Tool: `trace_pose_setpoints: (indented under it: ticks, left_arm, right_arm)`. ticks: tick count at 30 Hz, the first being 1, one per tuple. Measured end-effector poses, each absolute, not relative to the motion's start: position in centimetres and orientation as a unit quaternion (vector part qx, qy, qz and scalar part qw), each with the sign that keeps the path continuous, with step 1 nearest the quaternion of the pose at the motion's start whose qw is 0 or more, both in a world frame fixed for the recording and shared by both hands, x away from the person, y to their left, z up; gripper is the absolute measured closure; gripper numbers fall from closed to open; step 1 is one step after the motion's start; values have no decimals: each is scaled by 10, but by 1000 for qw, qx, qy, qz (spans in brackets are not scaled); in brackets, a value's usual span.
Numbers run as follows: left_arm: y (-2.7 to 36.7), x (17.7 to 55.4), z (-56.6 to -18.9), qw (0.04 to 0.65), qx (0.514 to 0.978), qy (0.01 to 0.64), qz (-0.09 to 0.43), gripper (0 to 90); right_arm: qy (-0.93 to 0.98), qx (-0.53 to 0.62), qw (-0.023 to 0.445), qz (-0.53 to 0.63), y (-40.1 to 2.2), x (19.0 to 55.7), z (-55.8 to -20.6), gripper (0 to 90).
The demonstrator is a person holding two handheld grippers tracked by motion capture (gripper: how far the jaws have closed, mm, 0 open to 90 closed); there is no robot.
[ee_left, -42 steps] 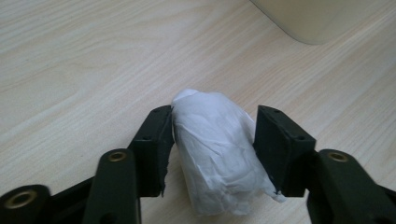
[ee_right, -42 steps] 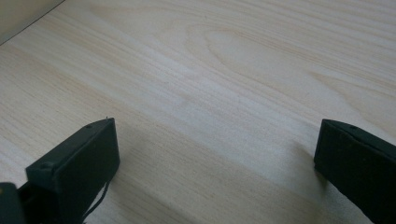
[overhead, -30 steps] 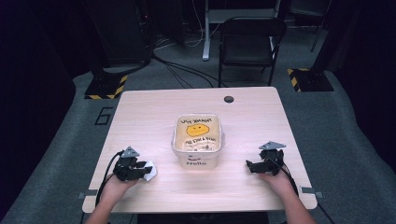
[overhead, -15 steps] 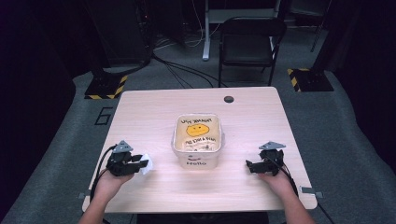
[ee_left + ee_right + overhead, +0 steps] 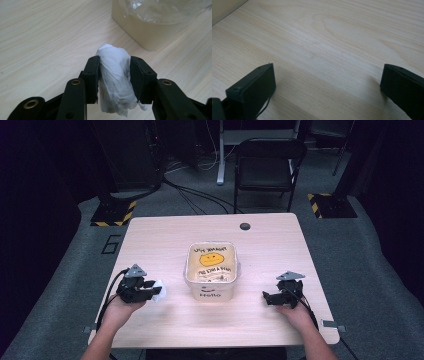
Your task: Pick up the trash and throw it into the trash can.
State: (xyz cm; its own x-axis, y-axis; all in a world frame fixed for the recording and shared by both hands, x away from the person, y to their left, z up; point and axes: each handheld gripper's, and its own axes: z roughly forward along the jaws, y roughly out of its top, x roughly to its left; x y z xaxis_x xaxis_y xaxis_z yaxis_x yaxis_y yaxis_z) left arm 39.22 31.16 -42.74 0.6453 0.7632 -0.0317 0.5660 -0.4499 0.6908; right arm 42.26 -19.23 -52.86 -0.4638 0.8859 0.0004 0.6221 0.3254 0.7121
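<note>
Tissue wad (image 5: 113,75) is pinched between the jaws of the left tongs (image 5: 150,292), low over the counter (image 5: 160,240) just left of the lined tub (image 5: 211,270). Right tongs (image 5: 272,299) sit wide apart with nothing in them, resting on the counter's right side. My guess is the wad's going in the tub, so lift it clear of the rim first, get over the middle, then let go so it doesn't catch the plastic liner

- The handwriting on the tub (image 5: 211,267) is too small to read.
- In the left gripper view, the tub (image 5: 160,22) is cut off at 1 o'clock.
- The crumpled tissue (image 5: 113,77) is partly hidden by the jaws.
</note>
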Motion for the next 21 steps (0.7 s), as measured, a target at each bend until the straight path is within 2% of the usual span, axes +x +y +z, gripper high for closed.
trace_pose_setpoints:
  ticks: [21]
  left_arm:
    - [293, 407, -379, 346, 840, 386, 158, 611]
  right_arm:
    - [789, 478, 200, 330, -192, 423, -529, 0]
